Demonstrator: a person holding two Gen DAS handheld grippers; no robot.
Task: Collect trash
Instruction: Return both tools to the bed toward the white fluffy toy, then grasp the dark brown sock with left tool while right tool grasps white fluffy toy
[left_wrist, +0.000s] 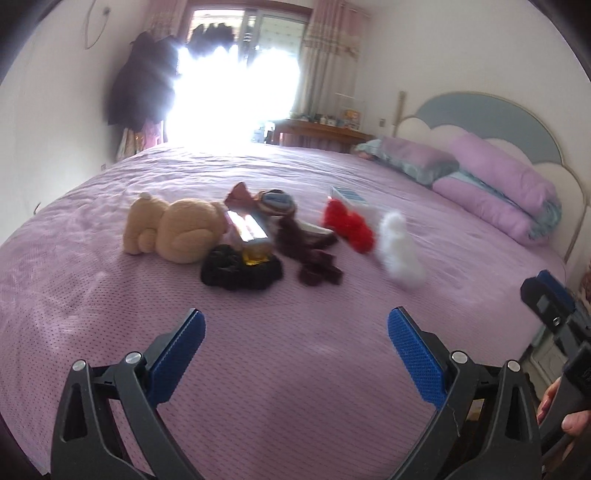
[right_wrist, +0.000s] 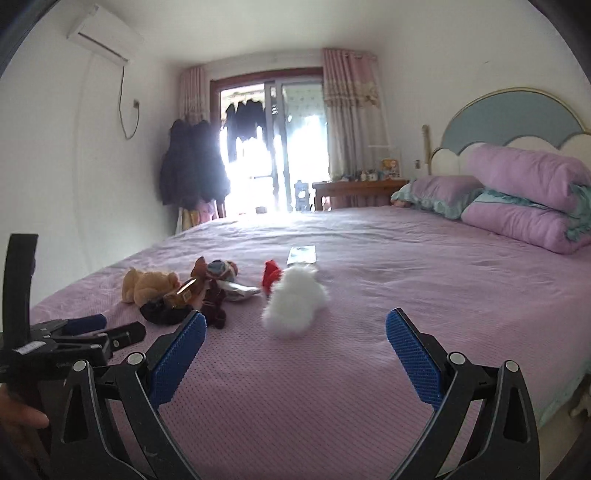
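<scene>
Two claws are up in front of us, and both are wide open with nothing between their blue ribbed pads. Our left gripper (left_wrist: 295, 354) hangs over the near part of the wide purple bed cover (left_wrist: 295, 406), and our right gripper (right_wrist: 295, 354) does the same a little way off to the side. The trash sits in a small heap on the bed, farther in than both claws and well apart from them. In that heap we see a shiny foil snack wrapper with an orange end (left_wrist: 248, 229), lying long and thin, with one end toward us and the other end away. It rests on a crumpled black cloth lump (left_wrist: 240, 269), just beside a tan plush teddy bear (left_wrist: 173, 229). A crumpled silver foil bag (right_wrist: 240, 290) lies a bit behind it, near a dark red plush toy (left_wrist: 314, 254). A fluffy white plush toy (right_wrist: 293, 308) and a fluffy red plush toy (left_wrist: 349, 223) sit to the right of the heap. From the left claw the wrapper lies nearly straight ahead, a bit to the left. From the right claw it lies far over to the left, with the white toy in the way. So we think the left claw is better placed, and its pads could close across the wrapper's thin sides.
</scene>
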